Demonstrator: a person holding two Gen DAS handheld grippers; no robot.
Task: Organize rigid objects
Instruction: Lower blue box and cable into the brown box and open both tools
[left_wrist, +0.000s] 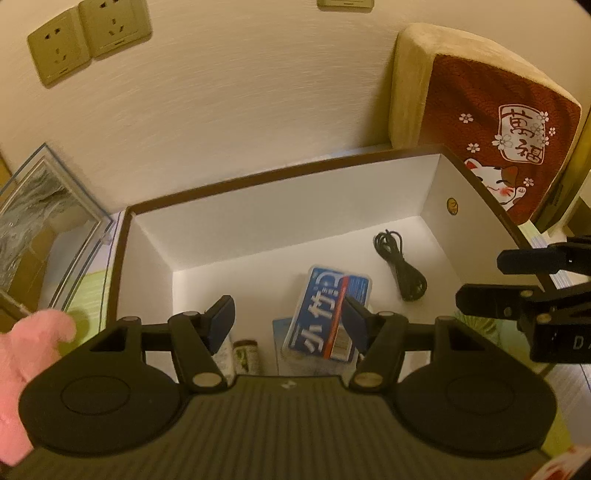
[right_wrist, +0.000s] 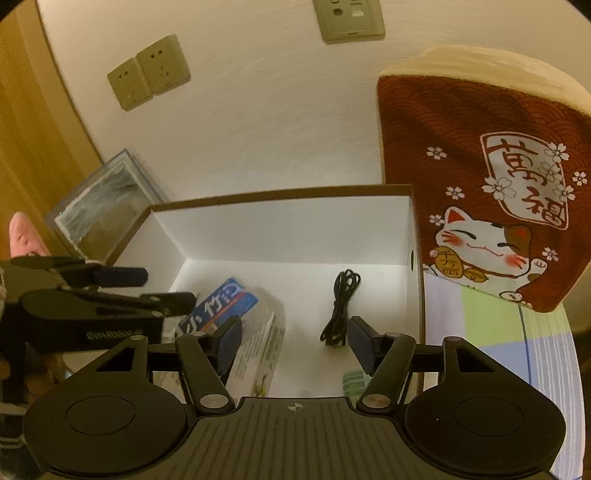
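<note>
Both my left gripper (left_wrist: 290, 321) and right gripper (right_wrist: 295, 341) hover spread and empty over the white box (left_wrist: 280, 214). Inside lie the blue pack (left_wrist: 328, 314) and cable (left_wrist: 399, 264). Risk: my two grippers, near each other, could collide while reaching in.

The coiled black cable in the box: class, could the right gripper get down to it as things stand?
Probably yes. The right gripper hangs open above the box, the black cable lies alone on the white floor just ahead, and nothing covers it.
</note>
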